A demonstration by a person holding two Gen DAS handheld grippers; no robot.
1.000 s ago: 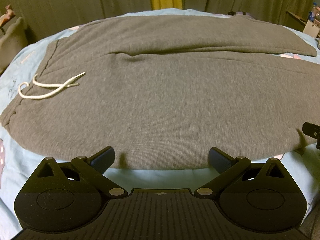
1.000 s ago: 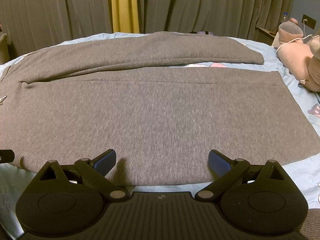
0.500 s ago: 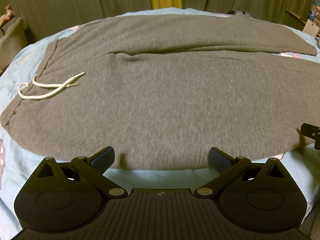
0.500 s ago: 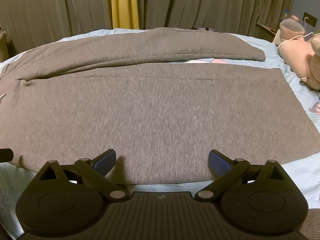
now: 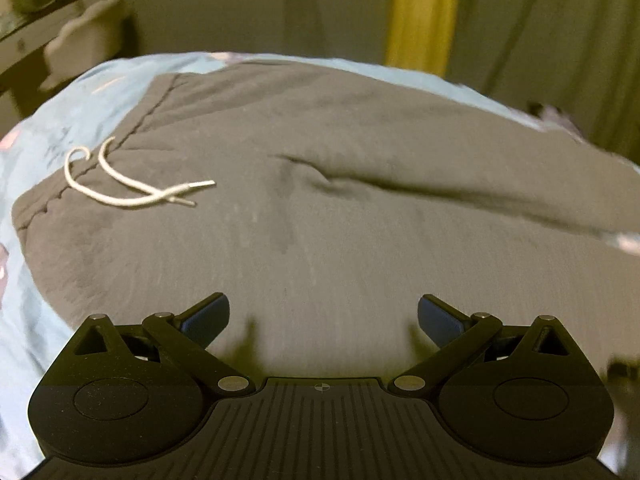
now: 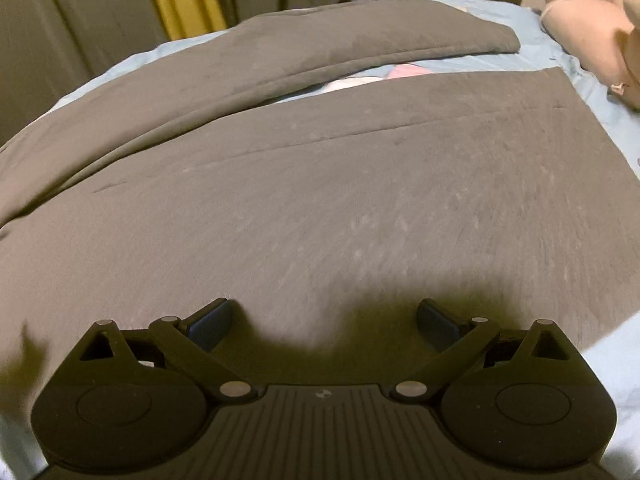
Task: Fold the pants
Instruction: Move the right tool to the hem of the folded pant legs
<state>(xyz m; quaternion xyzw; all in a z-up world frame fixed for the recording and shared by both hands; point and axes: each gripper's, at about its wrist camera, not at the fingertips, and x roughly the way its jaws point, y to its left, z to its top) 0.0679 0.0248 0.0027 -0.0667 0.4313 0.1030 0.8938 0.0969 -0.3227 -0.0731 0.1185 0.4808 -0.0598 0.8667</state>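
Grey sweatpants [image 5: 340,216] lie spread flat on a light blue bed, waistband at the left with a white drawstring [image 5: 132,188] lying on it. In the right wrist view the two legs [image 6: 320,184] run to the right, the far leg [image 6: 320,52] angled away, with a gap of sheet between them. My left gripper [image 5: 323,316] is open, over the near edge of the pants below the waist. My right gripper [image 6: 325,318] is open, over the near leg's edge, casting a shadow on it. Neither holds cloth.
The blue bedsheet [image 5: 24,320] shows around the pants. A pink plush toy [image 6: 592,32] lies at the right of the bed. Dark curtains with a yellow strip [image 5: 420,12] hang behind. A shelf with a pale object [image 5: 80,40] stands at the far left.
Both grippers have moved forward over the near edge of the pants. The left view has swung left, the right view has swung right. The jaws stay open.
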